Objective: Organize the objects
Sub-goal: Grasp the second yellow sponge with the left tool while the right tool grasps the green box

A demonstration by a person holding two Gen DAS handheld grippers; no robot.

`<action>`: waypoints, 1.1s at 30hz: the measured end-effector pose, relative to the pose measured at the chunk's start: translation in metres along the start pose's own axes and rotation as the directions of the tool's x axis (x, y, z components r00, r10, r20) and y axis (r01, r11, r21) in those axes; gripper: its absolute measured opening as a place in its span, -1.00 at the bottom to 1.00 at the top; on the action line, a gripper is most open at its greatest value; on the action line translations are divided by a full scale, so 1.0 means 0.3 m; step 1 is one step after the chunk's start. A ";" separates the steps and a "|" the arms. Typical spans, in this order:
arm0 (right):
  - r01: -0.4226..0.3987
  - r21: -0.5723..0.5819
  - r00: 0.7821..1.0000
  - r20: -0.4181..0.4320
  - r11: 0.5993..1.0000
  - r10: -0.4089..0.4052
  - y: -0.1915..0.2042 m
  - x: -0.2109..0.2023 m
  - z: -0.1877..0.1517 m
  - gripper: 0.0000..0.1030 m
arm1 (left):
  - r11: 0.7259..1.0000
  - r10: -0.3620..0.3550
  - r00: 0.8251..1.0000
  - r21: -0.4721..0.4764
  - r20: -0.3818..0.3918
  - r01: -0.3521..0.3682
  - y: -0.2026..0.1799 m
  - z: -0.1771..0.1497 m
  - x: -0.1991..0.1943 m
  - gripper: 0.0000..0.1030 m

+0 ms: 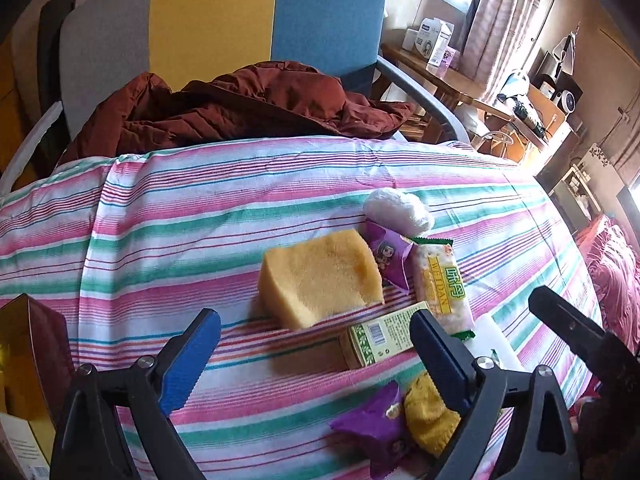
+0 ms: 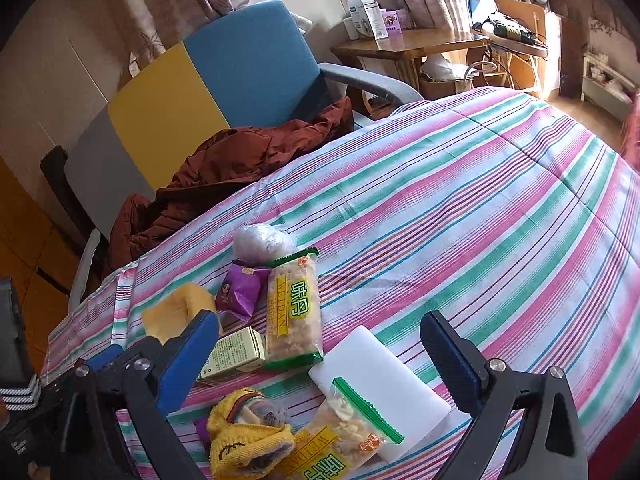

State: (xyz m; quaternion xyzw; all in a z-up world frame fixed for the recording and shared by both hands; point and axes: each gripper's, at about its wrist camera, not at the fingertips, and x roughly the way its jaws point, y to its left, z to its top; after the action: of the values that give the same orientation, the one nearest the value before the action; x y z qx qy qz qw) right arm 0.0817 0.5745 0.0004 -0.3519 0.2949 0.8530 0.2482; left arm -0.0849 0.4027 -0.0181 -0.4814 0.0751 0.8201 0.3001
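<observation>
Loose items lie clustered on a striped bedspread [image 1: 240,208]. In the left wrist view I see a yellow sponge [image 1: 320,280], a purple snack packet [image 1: 390,256], a WEIDAN snack bar [image 1: 440,284], a white wrapped ball [image 1: 398,208], a green carton [image 1: 380,336], a yellow knitted piece [image 1: 430,416] and a purple wrapper [image 1: 376,424]. My left gripper [image 1: 316,360] is open just in front of the sponge and carton. My right gripper [image 2: 320,364] is open above a white block [image 2: 380,384], on which a second WEIDAN packet [image 2: 340,440] partly rests, beside the knitted piece [image 2: 244,436].
A chair [image 1: 216,20] with a grey, yellow and blue back stands behind the bed, with a brown jacket [image 1: 240,104] on its seat. A cardboard box [image 1: 28,352] sits at the left. A wooden table [image 2: 408,46] with cartons stands by the window.
</observation>
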 end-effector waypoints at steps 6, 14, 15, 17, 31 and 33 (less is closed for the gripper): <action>0.003 -0.029 1.000 0.008 1.000 -0.003 0.019 -0.002 -0.001 0.97 | 1.000 0.019 0.999 0.001 -0.040 -0.018 -0.022 0.049 0.096 0.95; 0.020 -0.050 1.000 0.008 0.999 -0.019 0.025 0.007 -0.002 0.97 | 0.998 0.034 0.996 -0.045 -0.081 -0.038 0.024 0.079 0.191 0.75; 0.021 -0.055 1.000 0.009 0.998 -0.020 0.027 0.007 -0.002 0.97 | 0.998 0.001 0.996 -0.061 -0.088 -0.007 0.039 0.076 0.194 0.57; 0.020 -0.069 1.000 0.009 0.997 -0.019 0.035 0.009 -0.003 0.97 | 0.996 -0.036 0.996 -0.082 -0.086 0.029 0.059 0.068 0.190 0.48; -0.071 -0.329 0.997 -0.049 0.942 0.058 0.209 0.039 -0.075 0.97 | 0.996 -0.015 1.000 -0.088 0.006 0.016 0.180 -0.072 -0.056 0.34; -0.084 -0.365 0.995 -0.074 0.927 0.061 0.237 0.049 -0.091 0.97 | 0.997 -0.004 0.999 -0.078 0.033 0.007 0.187 -0.094 -0.107 0.34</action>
State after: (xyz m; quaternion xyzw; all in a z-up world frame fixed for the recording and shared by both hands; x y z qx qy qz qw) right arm 0.0399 0.5091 -0.0032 -0.4070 0.1505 0.8905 0.1371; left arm -0.0840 0.3321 -0.0154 -0.4794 0.0366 0.8294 0.2844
